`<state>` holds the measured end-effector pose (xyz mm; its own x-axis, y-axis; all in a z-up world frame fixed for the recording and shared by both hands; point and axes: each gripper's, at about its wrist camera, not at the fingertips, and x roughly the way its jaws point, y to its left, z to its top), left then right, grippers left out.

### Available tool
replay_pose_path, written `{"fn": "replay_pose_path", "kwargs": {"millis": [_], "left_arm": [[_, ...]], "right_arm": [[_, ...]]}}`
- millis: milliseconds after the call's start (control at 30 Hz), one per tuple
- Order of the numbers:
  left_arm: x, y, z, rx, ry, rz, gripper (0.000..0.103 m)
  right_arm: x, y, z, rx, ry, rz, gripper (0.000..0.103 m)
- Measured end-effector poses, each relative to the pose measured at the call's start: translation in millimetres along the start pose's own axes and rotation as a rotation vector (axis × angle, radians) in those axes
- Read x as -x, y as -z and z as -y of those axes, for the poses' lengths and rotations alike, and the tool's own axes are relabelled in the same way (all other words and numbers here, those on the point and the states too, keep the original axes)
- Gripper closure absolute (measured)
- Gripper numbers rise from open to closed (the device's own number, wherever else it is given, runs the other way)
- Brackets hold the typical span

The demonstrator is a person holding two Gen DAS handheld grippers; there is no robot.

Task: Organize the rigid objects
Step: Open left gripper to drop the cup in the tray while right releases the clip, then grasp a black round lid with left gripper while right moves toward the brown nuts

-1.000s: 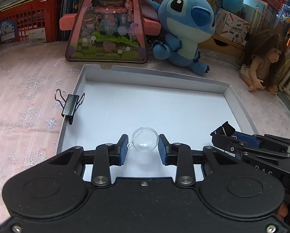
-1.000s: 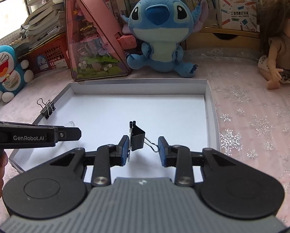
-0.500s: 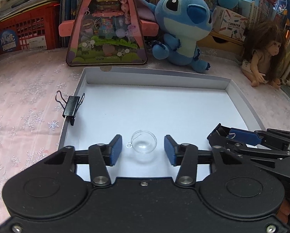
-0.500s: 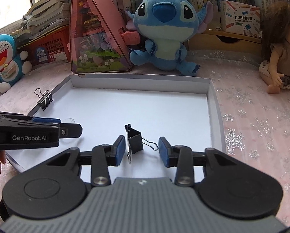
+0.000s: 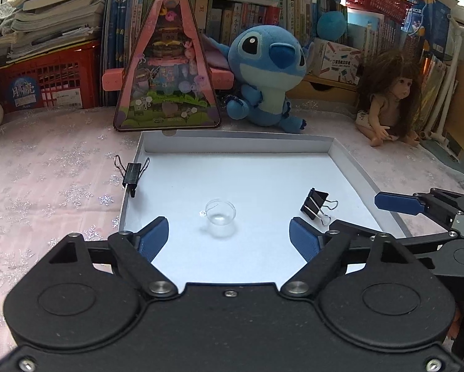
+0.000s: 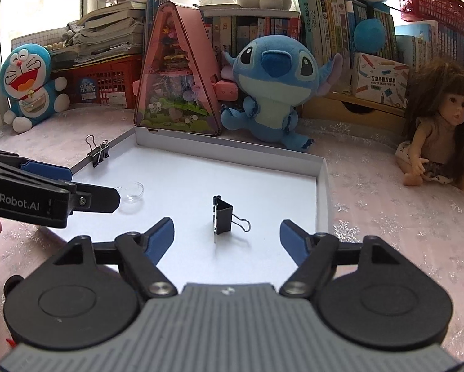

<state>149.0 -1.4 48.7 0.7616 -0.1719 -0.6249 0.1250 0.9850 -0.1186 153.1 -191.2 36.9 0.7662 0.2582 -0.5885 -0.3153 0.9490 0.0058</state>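
Note:
A clear half-sphere shell [image 5: 220, 215] lies on the floor of the white shallow box [image 5: 241, 145], just ahead of my left gripper [image 5: 229, 238], whose jaws are opening and hold nothing. A black binder clip [image 6: 224, 218] rests in the box [image 6: 322, 186] in front of my right gripper [image 6: 226, 237], whose jaws are also opening, clear of the clip. That clip [image 5: 315, 206] shows in the left wrist view too, and the shell [image 6: 132, 191] in the right wrist view. A second binder clip [image 5: 132, 173] is clamped on the box's left wall.
A pink triangular toy case [image 5: 167, 83], a blue plush [image 5: 269, 74] and a doll [image 5: 390, 99] stand behind the box. A red crate [image 5: 46, 83] and a blue-and-white cat plush [image 6: 30, 86] sit at the back left. Pink snowflake cloth covers the table [image 5: 46, 179].
Both grippers opened and drew back from the box. The left one let go of the clear shell and the right one let go of the binder clip; both things now rest on the box floor.

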Motion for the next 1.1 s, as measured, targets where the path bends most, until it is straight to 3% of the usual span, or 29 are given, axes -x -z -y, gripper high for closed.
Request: {"fn": "replay_pose_path", "kwargs": {"millis": [333, 467, 667, 733, 967, 1033, 1100], "left_arm": [[49.7, 48.4, 5.3, -0.031, 0.013, 0.093, 0.018], [67.1, 68.5, 5.3, -0.035, -0.005, 0.138, 0.018], [80.8, 88.0, 0.9, -0.037, -0.024, 0.140, 0.019], [81.7, 94.7, -1.1, -0.035, -0.046, 0.128, 0.025], [82.8, 112.3, -10.1, -0.031, -0.073, 0.099, 0.034], [84.1, 115.6, -12.4, -0.027, -0.076, 0.095, 0.047], [84.9, 117.2, -16.3, -0.011, -0.080, 0.088, 0.060]], "right_arm": [[46.5, 30.5, -8.1, -0.028, -0.032, 0.074, 0.016], [60.0, 47.5, -11.3, -0.022, 0.011, 0.109, 0.016], [71.3, 68.9, -12.7, -0.025, 0.031, 0.115, 0.016], [72.6, 75.0, -12.8, -0.023, 0.030, 0.105, 0.016], [79.7, 90.4, -18.6, 0.006, 0.009, 0.096, 0.027], [82.6, 93.2, -19.3, 0.004, 0.005, 0.101, 0.037], [84.7, 95.6, -19.6, -0.006, 0.010, 0.102, 0.055]]}}
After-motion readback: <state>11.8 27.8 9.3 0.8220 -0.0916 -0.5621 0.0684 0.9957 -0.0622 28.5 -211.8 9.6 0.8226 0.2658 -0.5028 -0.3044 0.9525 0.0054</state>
